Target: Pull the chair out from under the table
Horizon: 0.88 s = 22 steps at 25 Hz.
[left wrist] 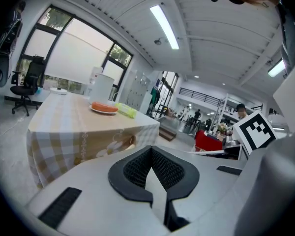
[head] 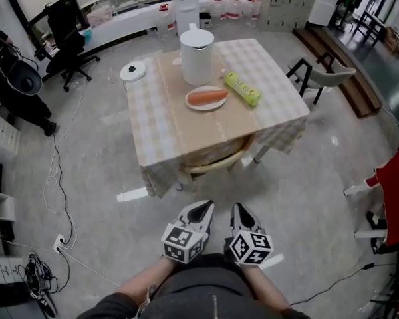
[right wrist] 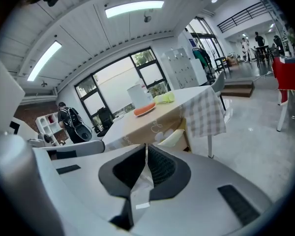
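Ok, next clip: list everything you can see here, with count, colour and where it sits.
table: one, beige checked cloth, middle of the room
chair: one, cream, tucked under the table's near edge
jug: one, white, far half of the table
plate: one, white, mid-table
orange item: one, lying on the plate
packet: one, green, right of the plate
round lid: one, white, table's far left corner
second chair: one, white seat, dark legs, right of the table
office chair: one, black, far left
left gripper: grey, jaws together, empty, short of the chair
right gripper: grey, jaws together, empty, alongside
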Each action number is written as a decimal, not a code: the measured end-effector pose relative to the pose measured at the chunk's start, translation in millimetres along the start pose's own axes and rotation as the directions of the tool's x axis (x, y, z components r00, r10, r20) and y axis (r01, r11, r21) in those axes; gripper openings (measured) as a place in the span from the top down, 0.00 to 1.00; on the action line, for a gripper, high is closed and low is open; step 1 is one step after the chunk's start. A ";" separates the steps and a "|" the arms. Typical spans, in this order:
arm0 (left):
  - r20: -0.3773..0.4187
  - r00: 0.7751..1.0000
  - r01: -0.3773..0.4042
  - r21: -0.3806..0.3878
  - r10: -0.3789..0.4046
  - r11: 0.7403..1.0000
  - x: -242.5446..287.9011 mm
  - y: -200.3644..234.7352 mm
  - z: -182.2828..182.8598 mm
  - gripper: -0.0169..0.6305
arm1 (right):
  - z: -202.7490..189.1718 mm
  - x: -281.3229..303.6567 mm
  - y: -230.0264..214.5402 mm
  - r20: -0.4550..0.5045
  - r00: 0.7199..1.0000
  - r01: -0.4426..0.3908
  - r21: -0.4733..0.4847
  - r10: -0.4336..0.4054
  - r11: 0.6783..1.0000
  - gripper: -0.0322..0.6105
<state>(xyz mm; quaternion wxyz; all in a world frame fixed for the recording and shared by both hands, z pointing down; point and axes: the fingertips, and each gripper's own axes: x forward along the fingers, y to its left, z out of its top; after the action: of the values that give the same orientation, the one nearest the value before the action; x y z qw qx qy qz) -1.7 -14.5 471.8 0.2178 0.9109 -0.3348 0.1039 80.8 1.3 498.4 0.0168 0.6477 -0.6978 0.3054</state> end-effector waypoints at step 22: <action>0.032 0.998 0.048 0.036 -0.049 0.998 61.7 64.4 44.6 0.96 | 21.3 75.1 -20.1 -0.021 0.996 0.091 0.172 -0.089 0.981 0.93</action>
<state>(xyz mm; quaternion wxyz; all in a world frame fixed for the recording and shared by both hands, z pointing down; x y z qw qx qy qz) 4.5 -114.0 474.2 0.1988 0.9239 -0.3144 0.0893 95.1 -74.8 520.7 -0.0210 0.6757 -0.6385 0.3678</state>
